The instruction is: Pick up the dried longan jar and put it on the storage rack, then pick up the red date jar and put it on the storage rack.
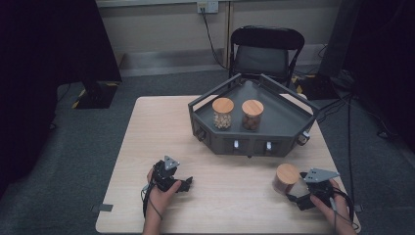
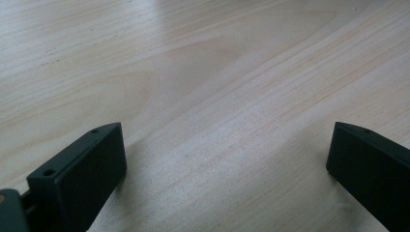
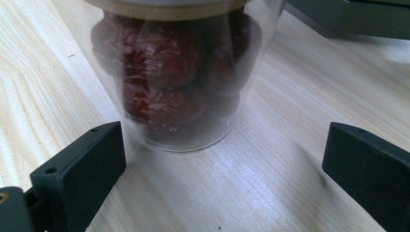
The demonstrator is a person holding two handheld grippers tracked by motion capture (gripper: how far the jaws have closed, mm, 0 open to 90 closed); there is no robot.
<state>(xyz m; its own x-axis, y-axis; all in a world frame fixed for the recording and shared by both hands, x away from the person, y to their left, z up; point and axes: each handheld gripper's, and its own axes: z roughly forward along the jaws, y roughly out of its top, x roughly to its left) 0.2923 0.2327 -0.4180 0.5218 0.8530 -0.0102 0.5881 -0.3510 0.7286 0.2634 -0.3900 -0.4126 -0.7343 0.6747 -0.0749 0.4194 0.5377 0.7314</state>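
A clear jar of dark red dried fruit with a wooden lid stands on the wooden table near its right front edge. My right gripper rests just behind it, open; in the right gripper view the jar stands a little ahead of the spread jaws, apart from both. My left gripper lies on the table at the left front, open, and the left gripper view has bare wood between its jaws. Two more wooden-lidded jars, one with pale contents and one with brown contents, stand in the dark grey tray.
The grey angular tray has raised walls and sits at the far middle of the table. A black folding chair stands behind the table. Cables run across the floor at the right.
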